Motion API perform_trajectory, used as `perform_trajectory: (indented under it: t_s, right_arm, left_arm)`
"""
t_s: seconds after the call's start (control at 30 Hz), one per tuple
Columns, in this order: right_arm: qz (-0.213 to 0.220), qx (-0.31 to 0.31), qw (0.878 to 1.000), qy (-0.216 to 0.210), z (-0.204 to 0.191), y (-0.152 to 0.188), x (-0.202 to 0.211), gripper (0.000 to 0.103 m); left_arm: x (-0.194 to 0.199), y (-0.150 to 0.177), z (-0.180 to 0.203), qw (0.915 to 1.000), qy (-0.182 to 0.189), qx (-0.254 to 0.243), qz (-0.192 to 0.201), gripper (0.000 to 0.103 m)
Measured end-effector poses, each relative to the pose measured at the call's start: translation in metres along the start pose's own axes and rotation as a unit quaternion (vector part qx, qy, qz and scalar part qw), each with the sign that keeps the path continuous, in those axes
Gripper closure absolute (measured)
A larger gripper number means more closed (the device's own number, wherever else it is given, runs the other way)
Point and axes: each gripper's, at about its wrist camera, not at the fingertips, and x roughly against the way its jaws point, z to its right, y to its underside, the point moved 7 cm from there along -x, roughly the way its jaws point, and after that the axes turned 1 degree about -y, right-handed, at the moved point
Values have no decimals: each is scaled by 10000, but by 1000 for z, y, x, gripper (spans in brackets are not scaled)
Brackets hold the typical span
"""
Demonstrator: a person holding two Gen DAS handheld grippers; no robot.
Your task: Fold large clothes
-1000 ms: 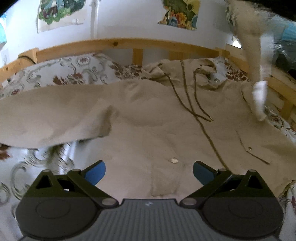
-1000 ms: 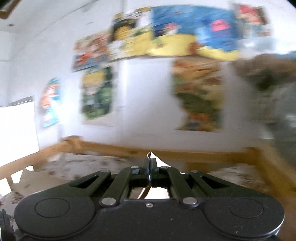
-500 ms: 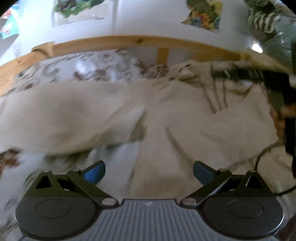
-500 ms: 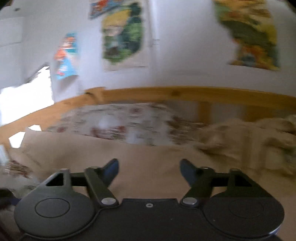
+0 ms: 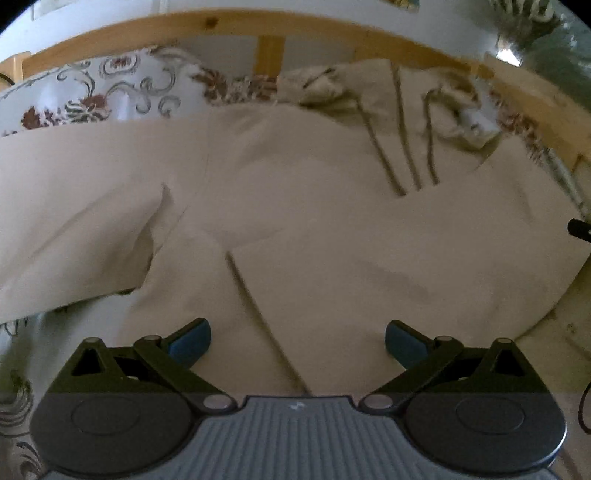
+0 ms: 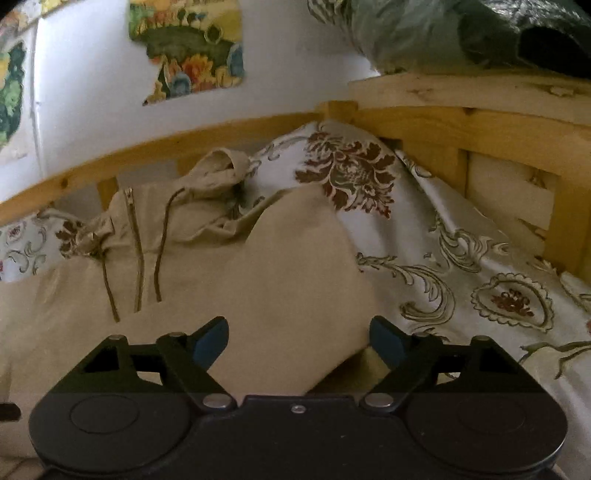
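A large beige hooded jacket [image 5: 295, 206] lies spread on the bed, its hood and drawstrings [image 5: 402, 147] toward the headboard. Its right sleeve [image 5: 369, 273] is folded across the body; the left sleeve [image 5: 74, 221] stretches out to the left. My left gripper [image 5: 297, 341] is open and empty, just above the jacket's lower part. In the right wrist view the jacket [image 6: 258, 280] fills the left and middle, zipper and hood [image 6: 218, 173] at the far end. My right gripper [image 6: 299, 341] is open and empty over the folded right edge.
A floral bedsheet [image 6: 461, 266] covers the mattress to the right of the jacket. A wooden bed rail [image 5: 258, 29] runs along the far side and a wooden frame [image 6: 498, 140] stands at the right. Posters [image 6: 188, 48] hang on the white wall.
My right gripper has opened and let go of the right sleeve, which now lies folded across the jacket. It dropped from high in the air to near the bed. My left gripper stayed open.
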Motion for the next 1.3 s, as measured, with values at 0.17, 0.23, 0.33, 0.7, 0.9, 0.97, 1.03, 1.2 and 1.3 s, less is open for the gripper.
perform_trajectory:
  t_s: [0.17,0.23,0.33,0.7,0.9,0.97,1.03,1.2,1.3]
  right_arm:
    - [40,-8,9995,301,26,15,-13,19]
    - [192,42,9992,346,31,15,-5,19]
    - [409,80,9987,289,25,15,8,12]
    - [558,407,9955,-643,-28,19,52,1]
    - [615,623,9935,-734,-40,21,56,1]
    - [563,570,9944,-690,-38,23,53,1]
    - [511,532,9952,-645,-36,25,49,1]
    - [456,504,9958,-612,-36,27,45,1]
    - [518,527,9955,-591,-36,25,47,1]
  left_arm:
    - [34,0,-20,9993,-184,230,215,1]
    - [55,3,-39,9976,-469,353,368,1]
    - [87,10,-82,9857,-1324,875,575,1]
    - [161,38,-228,8988,-2376,3397,1424,1]
    - [164,36,-277,8377,-2810,4438,1496,6]
    - [164,32,-284,8232,-2964,4575,1588,8]
    - [166,31,-294,8047,-3166,4744,1648,18]
    - [173,35,-290,7583,-3508,5093,2065,86]
    - [183,25,-268,7667,-3684,4701,2356,93]
